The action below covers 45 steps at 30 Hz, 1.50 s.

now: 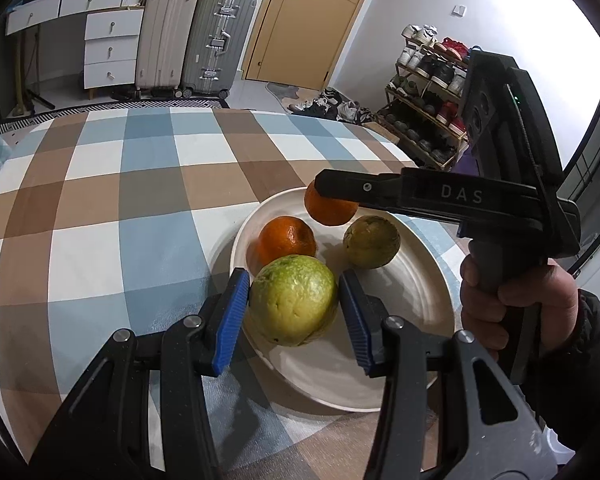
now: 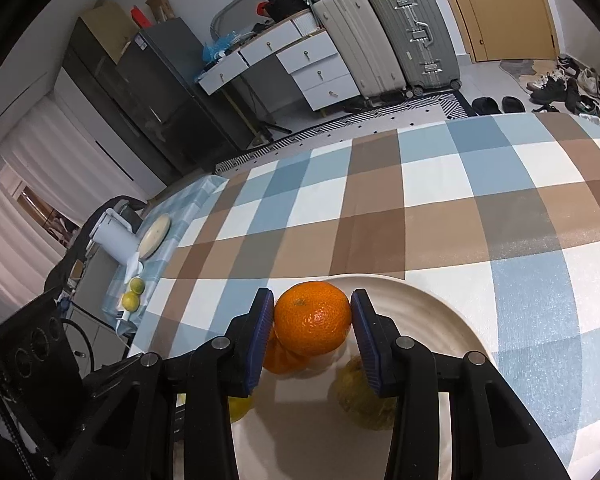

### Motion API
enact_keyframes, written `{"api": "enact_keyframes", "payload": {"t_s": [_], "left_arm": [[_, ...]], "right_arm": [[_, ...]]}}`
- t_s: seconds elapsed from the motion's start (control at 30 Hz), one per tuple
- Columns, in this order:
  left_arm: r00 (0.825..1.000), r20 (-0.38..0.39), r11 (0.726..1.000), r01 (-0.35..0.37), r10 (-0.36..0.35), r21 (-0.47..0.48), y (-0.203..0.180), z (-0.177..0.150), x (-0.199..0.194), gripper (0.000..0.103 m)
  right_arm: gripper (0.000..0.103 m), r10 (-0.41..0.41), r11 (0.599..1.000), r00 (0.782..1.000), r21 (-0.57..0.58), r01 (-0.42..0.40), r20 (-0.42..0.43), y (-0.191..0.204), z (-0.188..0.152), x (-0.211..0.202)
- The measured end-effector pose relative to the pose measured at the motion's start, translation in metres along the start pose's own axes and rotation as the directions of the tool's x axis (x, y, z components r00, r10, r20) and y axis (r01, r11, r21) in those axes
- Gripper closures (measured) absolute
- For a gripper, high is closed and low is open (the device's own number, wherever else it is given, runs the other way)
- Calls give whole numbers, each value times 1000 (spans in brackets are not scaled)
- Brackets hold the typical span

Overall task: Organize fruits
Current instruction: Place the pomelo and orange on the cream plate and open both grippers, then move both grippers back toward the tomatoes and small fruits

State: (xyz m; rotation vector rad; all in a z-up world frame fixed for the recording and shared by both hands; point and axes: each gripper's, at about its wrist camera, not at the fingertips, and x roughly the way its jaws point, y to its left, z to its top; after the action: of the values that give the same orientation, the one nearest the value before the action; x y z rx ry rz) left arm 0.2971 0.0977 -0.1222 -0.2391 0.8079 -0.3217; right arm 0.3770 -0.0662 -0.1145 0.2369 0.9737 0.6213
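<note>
A white plate (image 1: 416,280) (image 2: 440,320) lies on the checkered tablecloth. My left gripper (image 1: 294,304) is shut on a large yellow-green fruit (image 1: 294,300), low over the plate's near side. My right gripper (image 2: 312,320) (image 1: 332,196), seen from the side in the left wrist view, is shut on an orange (image 2: 312,318) (image 1: 330,212) held above the plate's far part. A second orange (image 1: 286,240) (image 2: 280,360) and a dull yellow-green fruit (image 1: 372,240) (image 2: 360,396) rest on the plate. A person's hand (image 1: 488,300) holds the right gripper's handle.
At the table's far left end stand a white jug (image 2: 116,240), a round cream disc (image 2: 154,236) and two small yellow-green fruits (image 2: 134,292). Beyond the table are suitcases (image 1: 216,40), white drawers (image 1: 110,48), a door (image 1: 300,16) and a shoe rack (image 1: 428,108).
</note>
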Motion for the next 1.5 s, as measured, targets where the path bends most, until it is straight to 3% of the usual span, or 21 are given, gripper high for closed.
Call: {"api": "enact_keyframes", "payload": {"t_s": [0.27,0.47,0.5,0.9,1.2,1.33,1.5], "left_arm": [[999,34,1000,8,-8,-11,4,2,2,58],[999,43,1000,-10,10,3,-2,5,-2,46],[999,47,1000,-13,13,4,-3,6,-4,43],[990,118,997,-78,76,14,-44,-8,-66,20],[981,140,990,-139,134,31,-83,-36,-111,15],[976,158,987,-157,150,30,-98,-54,-130,1],[974,159,986,-167,161,20,-111,-73,-146,1]], "right_arm": [[61,-25,1000,1000,-12,25,-13,-1,0,11],[46,-5,1000,999,-26,6,39,4,1,-6],[40,-4,1000,999,-26,5,50,4,1,-11],[3,20,1000,982,-19,-16,185,17,-35,-108],[0,0,999,969,-32,8,248,33,-102,-170],[0,-9,1000,964,-16,13,265,33,-128,-189],[0,-32,999,959,-9,36,283,36,-157,-209]]}}
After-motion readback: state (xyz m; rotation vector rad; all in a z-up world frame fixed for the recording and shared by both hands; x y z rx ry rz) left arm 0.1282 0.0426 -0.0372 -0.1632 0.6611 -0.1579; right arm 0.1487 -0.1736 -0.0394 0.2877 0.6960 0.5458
